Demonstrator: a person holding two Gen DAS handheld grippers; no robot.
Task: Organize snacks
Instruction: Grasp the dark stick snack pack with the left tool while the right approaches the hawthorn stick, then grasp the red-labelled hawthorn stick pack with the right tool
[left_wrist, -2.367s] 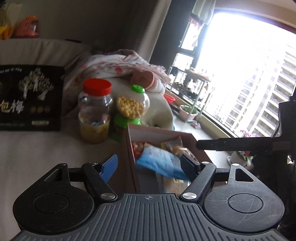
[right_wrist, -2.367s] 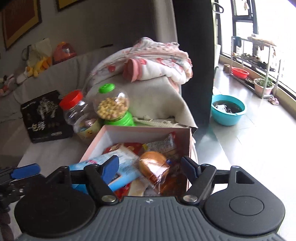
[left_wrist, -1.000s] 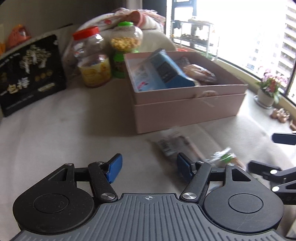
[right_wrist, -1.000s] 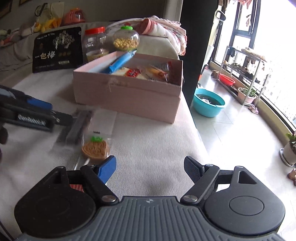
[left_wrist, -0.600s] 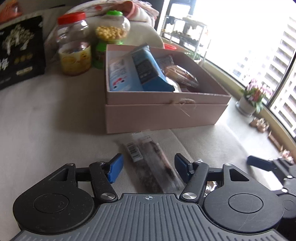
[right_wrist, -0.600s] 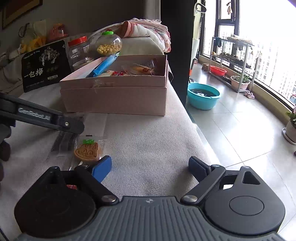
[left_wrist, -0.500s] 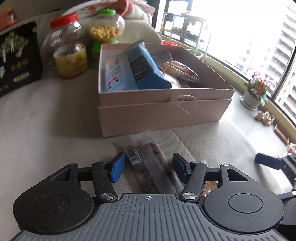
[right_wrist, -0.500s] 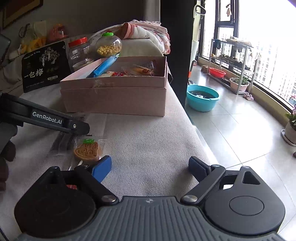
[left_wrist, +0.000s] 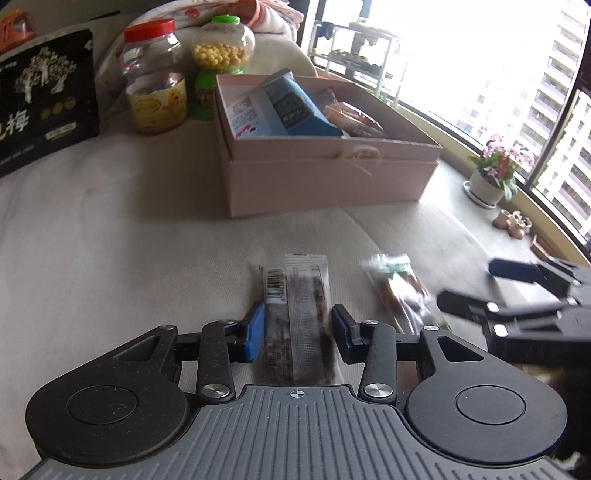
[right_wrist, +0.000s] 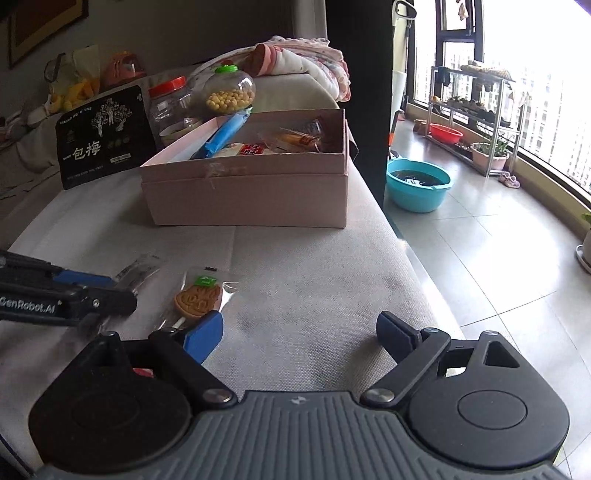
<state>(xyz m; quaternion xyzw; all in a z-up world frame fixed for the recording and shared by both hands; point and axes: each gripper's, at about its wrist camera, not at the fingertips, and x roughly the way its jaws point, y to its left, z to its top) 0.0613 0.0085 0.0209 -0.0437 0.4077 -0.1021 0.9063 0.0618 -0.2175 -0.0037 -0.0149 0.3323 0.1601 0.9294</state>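
Two slim snack bar packets (left_wrist: 295, 314) side by side on the beige cloth surface (left_wrist: 110, 240): one dark with a white barcode label at its far end, the other clear film over a dark bar. Lying flat, long ends pointing toward the pink box (left_wrist: 332, 177). Just to their right, a clear packet with a round brown cookie (right_wrist: 199, 299) and a green label, apart from the bars. Between packets and box, a bare strip of cloth; more bare cloth off to the left, up to a black pouch (left_wrist: 44, 99), a red-lidded jar (left_wrist: 155, 81) and a green-capped jar of yellow balls (left_wrist: 221, 48) at the back. On the right, the surface's edge dropping to a tiled floor (right_wrist: 498, 240) with a blue basin (right_wrist: 417, 184). Box open on top, already holding a blue bag and several wrapped snacks. Left tool (left_wrist: 298, 314) low over the bars, jaws half spread and just been closing, blue pads flanking the pair right at the wrapper edges; no visible squeeze or crumpling yet. Right tool (right_wrist: 301, 325) spread wide over bare cloth, nothing between its pads, cookie packet just beyond its left finger.
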